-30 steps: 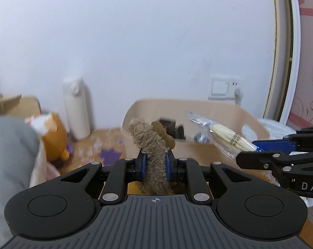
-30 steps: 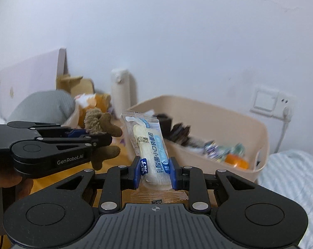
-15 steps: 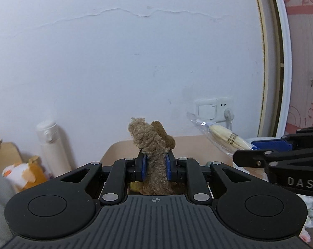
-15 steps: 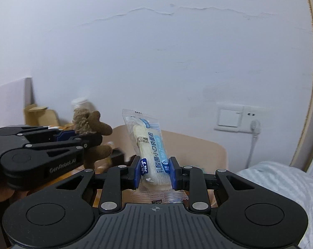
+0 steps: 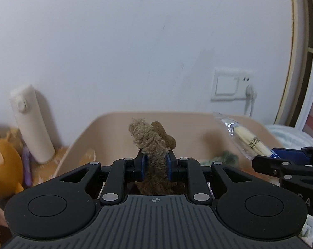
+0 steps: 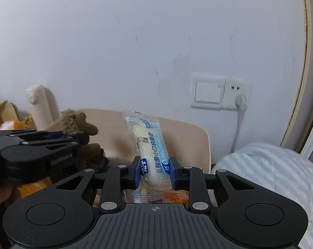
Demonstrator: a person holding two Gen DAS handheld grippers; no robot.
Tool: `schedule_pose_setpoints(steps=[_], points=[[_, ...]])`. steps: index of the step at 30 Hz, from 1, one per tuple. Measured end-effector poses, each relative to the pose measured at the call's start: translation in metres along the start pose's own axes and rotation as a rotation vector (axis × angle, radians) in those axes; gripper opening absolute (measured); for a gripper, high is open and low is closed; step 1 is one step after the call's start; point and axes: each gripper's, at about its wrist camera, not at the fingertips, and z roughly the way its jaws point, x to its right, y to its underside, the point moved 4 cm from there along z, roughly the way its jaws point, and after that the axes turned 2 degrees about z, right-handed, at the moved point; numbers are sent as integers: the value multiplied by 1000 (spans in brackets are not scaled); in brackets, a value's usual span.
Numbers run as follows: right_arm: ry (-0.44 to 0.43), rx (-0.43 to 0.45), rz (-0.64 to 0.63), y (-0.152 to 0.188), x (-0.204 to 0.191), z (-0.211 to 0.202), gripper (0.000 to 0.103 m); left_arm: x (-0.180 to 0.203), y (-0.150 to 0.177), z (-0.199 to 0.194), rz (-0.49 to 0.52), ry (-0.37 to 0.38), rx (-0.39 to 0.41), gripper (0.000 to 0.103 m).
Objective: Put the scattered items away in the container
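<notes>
The left gripper is clenched on a brown plush toy, held upright above the near edge of the beige bin. The right gripper is clenched on a wrapped bread roll, likewise held over the bin's near side. The carrying step is judged nearly complete. Next, both loads should be lowered inside the bin walls and the jaws released, clear of contents already there.

Left tongs and right tongs both clamped, side by side.
</notes>
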Motion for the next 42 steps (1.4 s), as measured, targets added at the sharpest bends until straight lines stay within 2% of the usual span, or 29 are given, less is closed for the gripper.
schedule_pose_setpoints(steps=[3,4,5,6,7,8,10,14,21,26,36,42], points=[[11,-30,6,4,1,14,26,3,3,5,23,8,-23,25],[14,-40,7,6,1,17,26,4,4,6,24,23,-35,31],[16,-48,7,7,1,19,26,5,5,6,23,35,-43,43],[17,-56,3,9,0,20,27,6,6,6,23,40,-46,50],[18,-60,-3,9,-1,20,30,8,7,4,26,41,-41,63],[25,-56,-9,10,-1,19,40,9,9,1,30,37,-30,69],[45,-41,-17,8,0,12,49,9,10,-5,41,18,-17,73],[64,-6,4,3,6,-10,71,7,11,-19,39,25,-33,81],[59,39,16,6,4,-48,92,0,15,-47,12,19,-51,86],[54,60,4,6,-6,-75,93,-5,19,-68,-6,15,-43,88],[50,70,9,15,-20,-112,102,-18,26,-113,-14,-1,-26,89],[43,68,26,25,-28,-133,103,-21,35,-141,-19,-6,-17,89]])
